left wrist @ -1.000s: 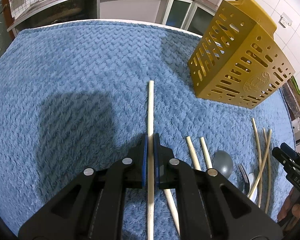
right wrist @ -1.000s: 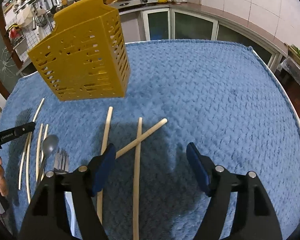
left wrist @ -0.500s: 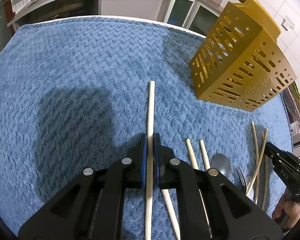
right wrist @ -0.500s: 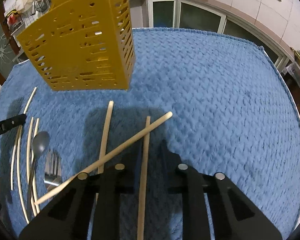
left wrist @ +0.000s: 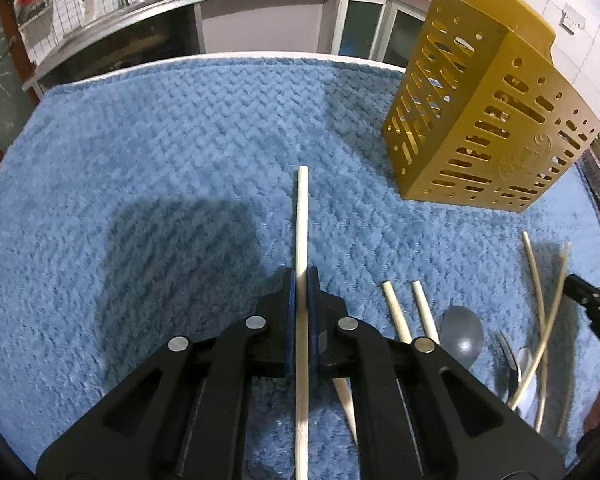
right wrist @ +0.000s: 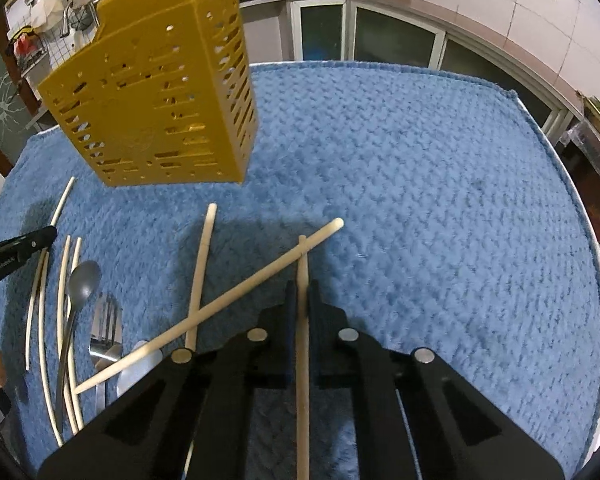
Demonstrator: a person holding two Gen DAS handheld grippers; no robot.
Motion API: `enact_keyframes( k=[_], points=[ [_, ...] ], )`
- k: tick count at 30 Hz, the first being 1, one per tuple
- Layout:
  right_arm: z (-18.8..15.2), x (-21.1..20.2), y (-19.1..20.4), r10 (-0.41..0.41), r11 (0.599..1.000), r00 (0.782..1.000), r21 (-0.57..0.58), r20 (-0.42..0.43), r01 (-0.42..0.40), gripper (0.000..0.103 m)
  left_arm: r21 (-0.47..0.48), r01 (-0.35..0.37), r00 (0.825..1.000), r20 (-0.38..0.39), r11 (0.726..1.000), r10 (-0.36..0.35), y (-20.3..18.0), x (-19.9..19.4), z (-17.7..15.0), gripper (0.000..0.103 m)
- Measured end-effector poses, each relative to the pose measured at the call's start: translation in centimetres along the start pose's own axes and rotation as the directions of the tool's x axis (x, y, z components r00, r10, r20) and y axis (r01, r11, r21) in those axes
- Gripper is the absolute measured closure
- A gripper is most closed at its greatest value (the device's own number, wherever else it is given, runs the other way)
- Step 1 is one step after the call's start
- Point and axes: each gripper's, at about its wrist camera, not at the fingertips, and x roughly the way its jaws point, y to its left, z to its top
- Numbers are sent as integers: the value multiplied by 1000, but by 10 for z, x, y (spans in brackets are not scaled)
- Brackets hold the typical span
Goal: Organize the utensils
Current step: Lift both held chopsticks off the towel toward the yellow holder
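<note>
Utensils lay scattered on the blue plush cover [left wrist: 160, 168] of the bench, and that cover filled most of both of your wrist views. Next in size, the yellow slotted holder [left wrist: 488, 120] stood upright on the cover, ahead and to the right of your left claw [left wrist: 301, 292]; from your right claw [right wrist: 301, 300] it stood ahead and to the left [right wrist: 160, 100].

Your left claw was closed on a pale wooden chopstick [left wrist: 302, 220], the blue pads pressing its sides, the stick running straight forward past the tips. Your right claw had just been closing, and it gripped a second chopstick [right wrist: 303, 320] the same way, pads tight on the shaft. A third chopstick [right wrist: 220, 304] lay slanted across the cover just left of your right claw, its far end crossing the tip of the held one. A fourth [right wrist: 202, 264] lay further left, crossed by the slanted stick.

Well left of your right claw sat the smaller pieces: a grey spoon [right wrist: 82, 284], a metal fork [right wrist: 106, 332] just beside it, and several thin pale sticks [right wrist: 64, 280] curving around them. In the left view those same items lay to the right of your claw.
</note>
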Motion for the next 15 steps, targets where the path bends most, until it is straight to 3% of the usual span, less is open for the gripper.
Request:
enact_keyframes(
  k=[8,15],
  points=[
    [-1,-23,-16,14,999,998,45,68,-17,97,32,-85,993,82,996,82,0,-30,-3,98],
    [2,-57,-23,42,996,984,75,172,-56,97,42,-90,983,164,995,82,-3,-60,1,98]
  ],
)
